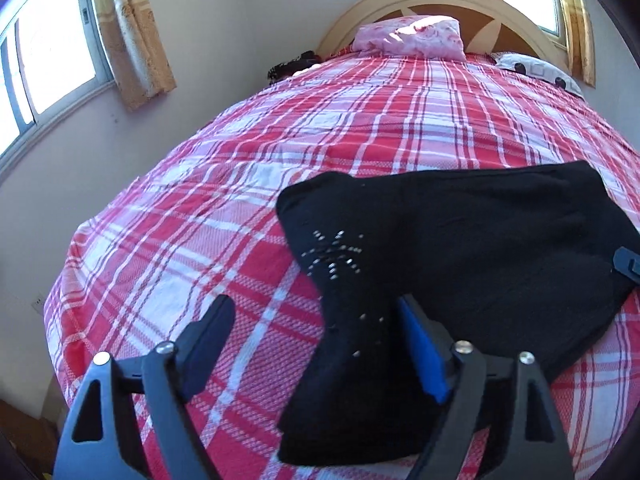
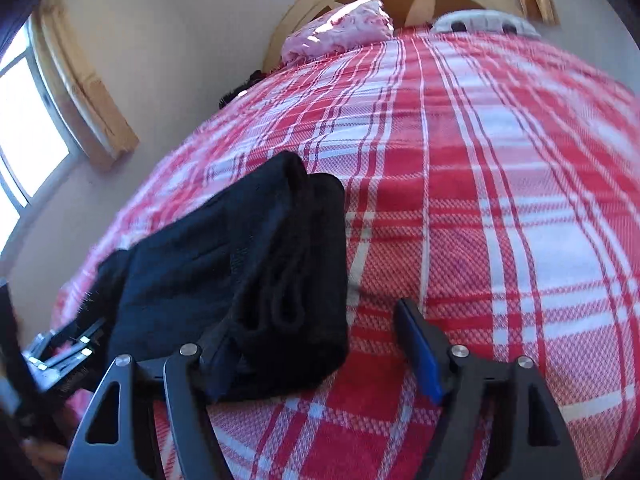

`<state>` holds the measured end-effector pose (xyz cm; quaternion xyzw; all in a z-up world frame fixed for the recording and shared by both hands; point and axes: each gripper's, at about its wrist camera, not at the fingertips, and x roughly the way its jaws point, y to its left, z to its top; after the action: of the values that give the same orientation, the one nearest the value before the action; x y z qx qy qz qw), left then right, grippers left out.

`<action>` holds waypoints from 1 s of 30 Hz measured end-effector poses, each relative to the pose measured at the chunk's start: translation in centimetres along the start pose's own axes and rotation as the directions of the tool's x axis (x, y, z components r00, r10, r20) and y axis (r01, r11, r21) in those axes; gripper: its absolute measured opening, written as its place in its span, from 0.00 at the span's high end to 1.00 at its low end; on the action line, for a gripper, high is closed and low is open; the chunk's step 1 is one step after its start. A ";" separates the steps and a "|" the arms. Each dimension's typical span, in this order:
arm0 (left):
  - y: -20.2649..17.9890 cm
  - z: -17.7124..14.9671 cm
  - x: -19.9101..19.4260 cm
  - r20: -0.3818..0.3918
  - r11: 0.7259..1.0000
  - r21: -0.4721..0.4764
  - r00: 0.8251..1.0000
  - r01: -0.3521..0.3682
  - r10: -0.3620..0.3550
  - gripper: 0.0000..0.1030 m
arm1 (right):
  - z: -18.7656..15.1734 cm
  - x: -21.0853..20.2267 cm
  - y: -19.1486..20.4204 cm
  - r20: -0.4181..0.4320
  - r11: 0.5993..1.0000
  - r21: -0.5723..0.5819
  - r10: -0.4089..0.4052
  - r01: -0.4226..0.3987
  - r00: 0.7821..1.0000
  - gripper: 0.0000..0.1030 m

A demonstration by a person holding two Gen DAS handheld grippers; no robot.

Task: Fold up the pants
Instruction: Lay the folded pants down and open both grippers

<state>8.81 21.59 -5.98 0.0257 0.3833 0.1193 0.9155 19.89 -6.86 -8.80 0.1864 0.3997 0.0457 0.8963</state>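
Black pants (image 1: 472,248) lie partly folded on the red plaid bedspread (image 1: 320,128), with a silver stud pattern on the cloth. My left gripper (image 1: 316,320) is open, its jaws wide apart, with a strip of the pants lying between them. In the right wrist view the pants (image 2: 240,264) form a folded stack at the left. My right gripper (image 2: 312,328) is open beside the stack's right edge, with the cloth's corner between its jaws. The right gripper's tip (image 1: 628,264) shows at the pants' right edge in the left wrist view.
A pink pillow (image 1: 412,36) and a white spotted pillow (image 1: 536,68) lie by the wooden headboard (image 1: 440,0). A wall with a curtained window (image 1: 52,48) runs along the bed's left side. The bedspread (image 2: 500,200) stretches to the right.
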 end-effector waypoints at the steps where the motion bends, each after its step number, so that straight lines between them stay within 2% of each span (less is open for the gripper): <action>1: 0.3 -0.1 0.0 -0.006 1.000 -0.009 1.000 -0.006 0.006 0.08 | -0.1 -0.6 -0.1 0.012 1.000 0.002 -0.003 0.003 1.000 0.29; 3: 0.8 -0.2 -0.3 -0.004 1.000 -0.018 1.000 -0.024 0.024 0.06 | -0.5 -1.5 0.1 0.034 0.999 0.002 -0.034 0.034 0.999 0.29; 6: 0.8 -0.6 -0.9 -0.002 0.999 -0.008 0.999 -0.039 0.039 0.05 | -1.3 -3.6 0.7 0.115 0.994 0.006 -0.113 0.113 0.987 0.29; 9: 0.7 -0.6 -1.5 0.004 0.998 -0.007 0.998 -0.057 0.057 0.05 | -2.3 -6.2 2.3 0.237 0.974 -0.030 -0.211 0.224 0.948 0.29; 11: 0.6 -0.6 -2.2 0.015 0.998 -0.015 0.998 -0.062 0.062 0.05 | -2.6 -7.2 3.8 0.293 0.970 -0.084 -0.196 0.229 0.936 0.29; 12: 0.6 -0.6 -2.4 0.018 0.998 -0.017 0.998 -0.063 0.063 0.05 | -2.7 -7.3 4.4 0.302 0.969 -0.119 -0.172 0.216 0.938 0.29; 13: 0.4 -0.8 -2.6 0.019 0.998 -0.016 0.998 -0.067 0.068 0.05 | -2.8 -7.2 5.1 0.302 0.967 -0.164 -0.141 0.197 0.943 0.30; 15: 0.1 -0.9 -2.7 0.015 0.997 -0.007 0.997 -0.075 0.075 0.05 | -3.0 -6.4 6.7 0.277 0.953 -0.253 -0.095 0.168 0.956 0.59; 16: -0.1 -1.1 -2.5 0.008 0.996 0.005 0.996 -0.084 0.083 0.05 | -3.0 -5.8 7.1 0.247 0.948 -0.278 -0.087 0.156 0.965 0.78; 17: -0.2 -1.2 -2.3 0.001 0.996 0.011 0.996 -0.092 0.092 0.05 | -3.1 -5.0 7.2 0.205 0.947 -0.287 -0.084 0.142 0.975 0.81; 20: -0.4 -1.7 -1.7 -0.022 0.995 0.013 0.995 -0.097 0.097 0.05 | -3.3 -2.7 6.0 0.116 0.954 -0.253 -0.131 0.157 0.985 0.81; 22: -0.3 -1.8 -1.7 -0.023 0.995 0.003 0.995 -0.099 0.099 0.05 | -3.1 -1.7 4.5 0.062 0.973 -0.199 -0.106 0.117 0.992 0.81; 24: -0.6 -1.8 -1.6 -0.020 0.993 0.013 0.993 -0.115 0.115 0.02 | -3.0 -1.6 3.8 0.040 0.983 -0.162 -0.078 0.084 0.996 0.77; 25: -0.7 -1.9 -1.5 -0.016 0.992 0.019 0.992 -0.126 0.126 0.00 | -3.0 -1.5 3.5 0.030 0.987 -0.147 -0.068 0.072 0.997 0.70; 26: -0.8 -2.0 -1.4 -0.007 0.990 0.028 0.990 -0.138 0.138 0.00 | -3.1 -1.4 3.1 0.024 0.989 -0.132 -0.064 0.067 0.998 0.67; 30: -0.6 -2.3 -1.6 -0.002 0.991 0.020 0.991 -0.133 0.133 0.00 | -3.4 -1.6 2.8 0.026 0.993 -0.108 -0.037 0.039 0.999 0.65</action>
<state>6.20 20.51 -6.53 0.0603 0.3835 0.1764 0.9045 16.54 -3.62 -8.72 0.1305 0.3895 0.0481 0.9105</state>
